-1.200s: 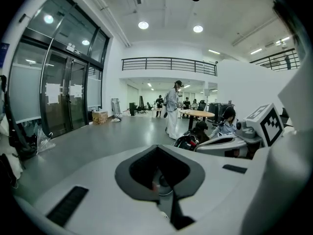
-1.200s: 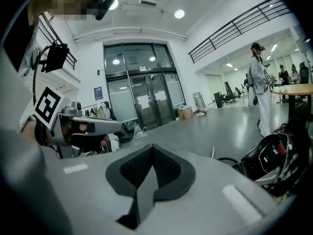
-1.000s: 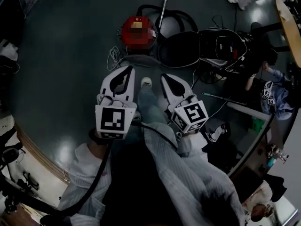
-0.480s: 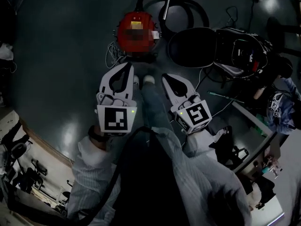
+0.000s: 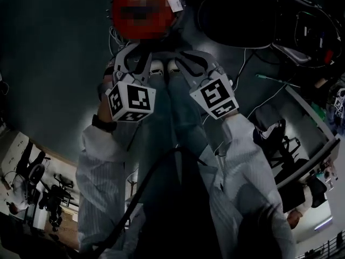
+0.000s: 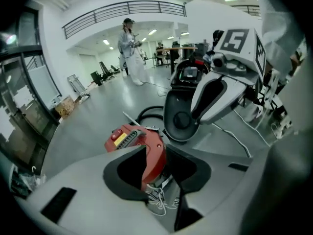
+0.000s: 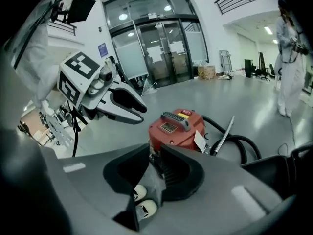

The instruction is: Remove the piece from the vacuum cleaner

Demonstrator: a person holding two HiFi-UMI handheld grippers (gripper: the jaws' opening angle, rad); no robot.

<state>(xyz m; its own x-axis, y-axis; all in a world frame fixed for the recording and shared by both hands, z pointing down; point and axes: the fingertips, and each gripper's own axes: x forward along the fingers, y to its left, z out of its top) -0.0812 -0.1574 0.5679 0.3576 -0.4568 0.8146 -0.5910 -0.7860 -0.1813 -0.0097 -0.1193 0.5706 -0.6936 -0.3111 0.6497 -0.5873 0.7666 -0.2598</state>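
Vacuum cleaner (image 7: 177, 130): red canister, upright on the open floor just ahead of my shoes (image 5: 164, 66), with a black handle (image 7: 176, 119) across its top.
Piece: I can't tell yet which part comes off (my guess is the hose (image 7: 234, 143) coiled behind the canister), so I should settle that before closing on anything.
Left gripper (image 6: 156, 153): fingers apart and opening, with nothing between them. The red body shows through the gap, untouched.
Right gripper (image 7: 149, 163): opening too, with a narrower gap, and empty, near the canister's near side.
Doing it well: I'd steady the body with one gripper, take the piece close to its joint, and pull along its own line so the canister doesn't tip.
Mind: the open black case (image 5: 234, 9) just beside the canister, to my right.
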